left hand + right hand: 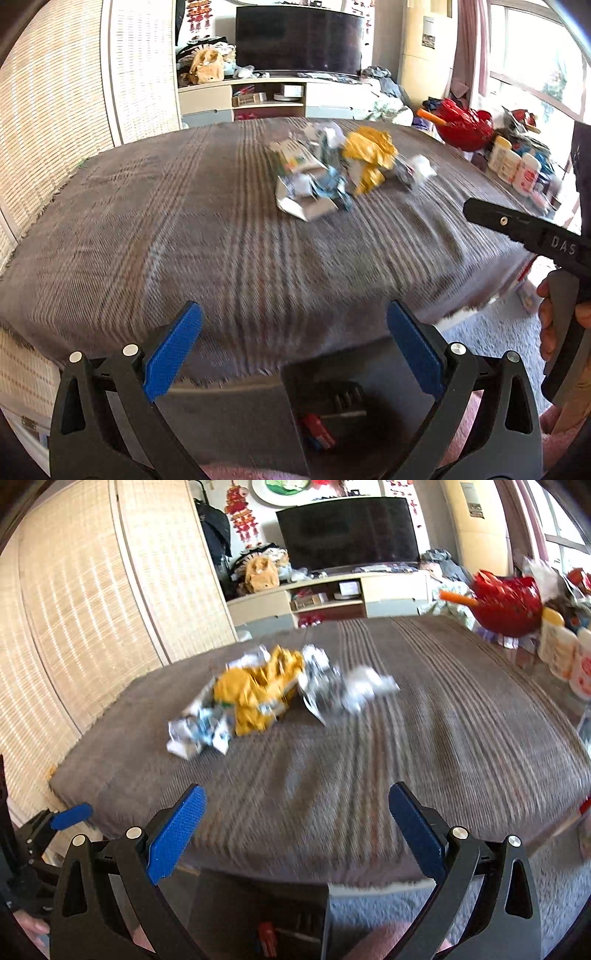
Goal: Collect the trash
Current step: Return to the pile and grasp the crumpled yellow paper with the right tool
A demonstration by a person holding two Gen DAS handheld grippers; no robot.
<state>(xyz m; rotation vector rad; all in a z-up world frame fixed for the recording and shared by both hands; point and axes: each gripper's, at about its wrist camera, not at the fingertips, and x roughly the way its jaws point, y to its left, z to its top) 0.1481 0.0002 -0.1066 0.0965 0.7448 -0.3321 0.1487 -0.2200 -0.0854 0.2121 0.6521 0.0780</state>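
A pile of crumpled trash lies on the grey striped table cloth (pixel 184 229): a yellow wrapper (pixel 369 151), white and blue paper scraps (pixel 306 188) and a small white wad (pixel 417 168). The pile also shows in the right wrist view, with the yellow wrapper (pixel 258 694) in the middle and silver-white scraps (pixel 332 683) to its right. My left gripper (pixel 295 343) is open and empty at the table's near edge, well short of the pile. My right gripper (pixel 297 823) is open and empty, also near the front edge. Both views are blurred.
A dark bin (pixel 332 417) with some items inside stands on the floor below the table's front edge. A red bowl (pixel 463 125) and several white bottles (pixel 513 166) stand at the table's right side. A TV (pixel 299 40) on a cabinet is behind. A bamboo screen (pixel 48 122) lines the left.
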